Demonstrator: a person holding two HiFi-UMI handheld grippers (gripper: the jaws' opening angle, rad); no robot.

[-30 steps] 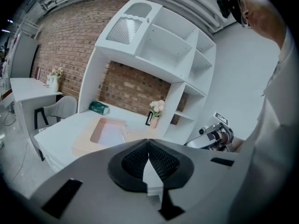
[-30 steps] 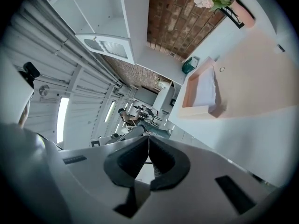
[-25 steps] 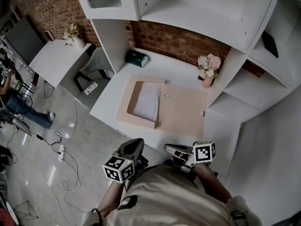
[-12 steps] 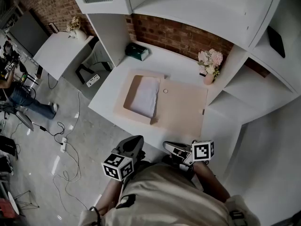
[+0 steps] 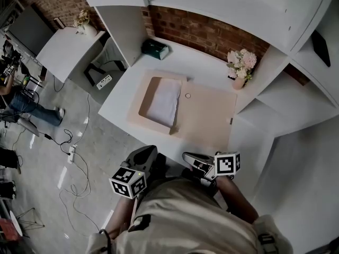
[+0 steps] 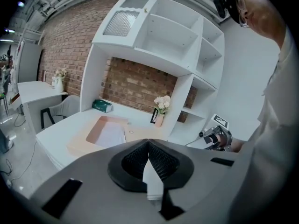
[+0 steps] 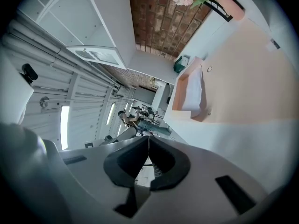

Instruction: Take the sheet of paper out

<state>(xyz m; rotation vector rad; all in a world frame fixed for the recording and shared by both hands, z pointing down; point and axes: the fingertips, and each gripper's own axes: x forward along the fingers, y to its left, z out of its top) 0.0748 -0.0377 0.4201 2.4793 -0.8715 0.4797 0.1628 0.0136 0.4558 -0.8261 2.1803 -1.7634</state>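
Left gripper [image 6: 148, 143]: grey moulded shell with two black ribbed pads in a rounded recess. I read the jaws as pressed together tip to tip, with nothing between them. It is held at the near side of the scene, short of the desk

Right gripper [image 7: 148, 139]: same grey shell and black pads. The jaws are closed and empty. I see it just right of the left one, also short of the desk, and its marker cube [image 5: 227, 163] of black-and-white squares faces up

Desk [image 5: 119, 97]: smooth white rectangular top, set into a white shelf unit [image 5: 222, 9] with open compartments

Tan box [image 5: 144, 97]: shallow, rectangular, matt card, open at the top. It lies on the left half of the desk

Sheet of paper [image 5: 164, 102]: white and rectangular, lying flat inside the tan box. It fills the right part, and a strip of tan floor shows to its left. Both grippers are well apart from it

Panel [image 5: 209, 118]: flat, tan and matt, touching the tan box along its right side. I note a small round ring [image 5: 187, 95] near its far left corner

Vase [image 5: 238, 82]: pink and tapered, holding pale pink and white flowers. It stands at the far right corner of the desk, beside a shelf upright

Green case [image 5: 155, 49]: small, dark and blocky, at the far left of the desk

Wall [image 5: 201, 33]: rough red brick behind the desk
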